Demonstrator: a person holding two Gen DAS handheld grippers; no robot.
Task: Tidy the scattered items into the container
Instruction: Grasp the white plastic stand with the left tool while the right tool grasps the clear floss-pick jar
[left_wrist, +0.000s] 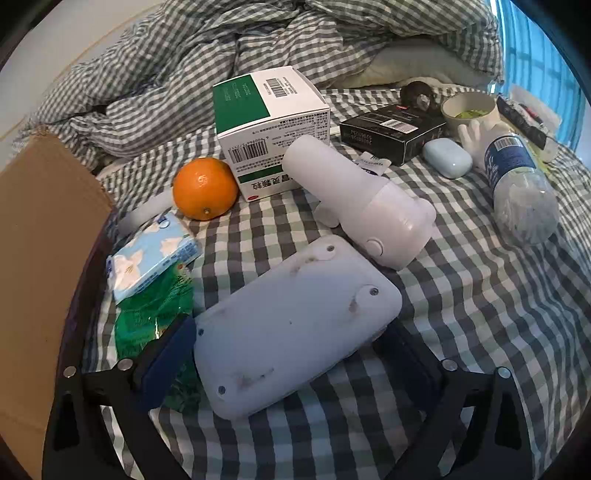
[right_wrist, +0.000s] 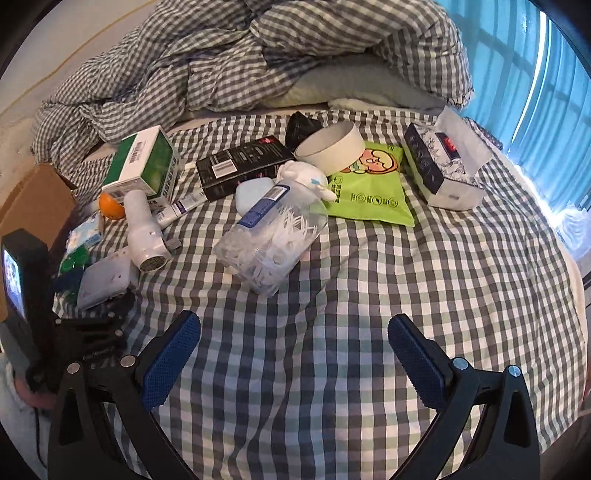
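Observation:
My left gripper (left_wrist: 291, 343) is shut on a flat white power strip (left_wrist: 295, 325), held between its blue pads just above the checked bed. It also shows in the right wrist view (right_wrist: 105, 277). A cardboard box (left_wrist: 40, 258) stands at the left. Scattered items lie beyond: an orange (left_wrist: 205, 188), a tissue pack (left_wrist: 155, 254), a green packet (left_wrist: 155, 314), a white hair dryer (left_wrist: 362, 203), a green-white box (left_wrist: 271, 129) and a clear bottle (left_wrist: 521, 188). My right gripper (right_wrist: 293, 358) is open and empty over bare sheet, in front of the bottle (right_wrist: 273, 236).
A black box (right_wrist: 243, 166), a pale blue case (right_wrist: 253, 192), a cream bowl (right_wrist: 330, 147), a green snack bag (right_wrist: 369, 184) and a tissue box (right_wrist: 443, 166) lie farther back. A rumpled checked duvet (right_wrist: 258, 55) is piled behind. Blue curtains (right_wrist: 546, 92) hang at the right.

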